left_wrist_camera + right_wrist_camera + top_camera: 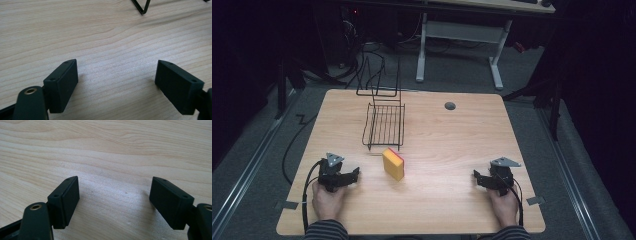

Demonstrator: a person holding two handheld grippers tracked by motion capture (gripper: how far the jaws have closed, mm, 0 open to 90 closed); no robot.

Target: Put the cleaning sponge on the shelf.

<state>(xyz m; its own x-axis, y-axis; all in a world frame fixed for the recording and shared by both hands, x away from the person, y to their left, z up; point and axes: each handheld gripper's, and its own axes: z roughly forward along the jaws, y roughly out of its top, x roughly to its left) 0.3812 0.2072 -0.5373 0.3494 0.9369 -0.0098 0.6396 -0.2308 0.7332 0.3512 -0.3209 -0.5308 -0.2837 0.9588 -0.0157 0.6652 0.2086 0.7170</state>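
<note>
Wooden table (452, 150) seen from above; the room behind is dark and hard to make out. One sponge (393, 163), yellow with a red face, stands on edge near the table's middle, its long axis running toward the near right, just in front of one black wire rack (384, 125). Two grippers: left gripper (355, 175) and right gripper (476, 178), both resting on the table, jaws spread with nothing between, well apart from the sponge
</note>
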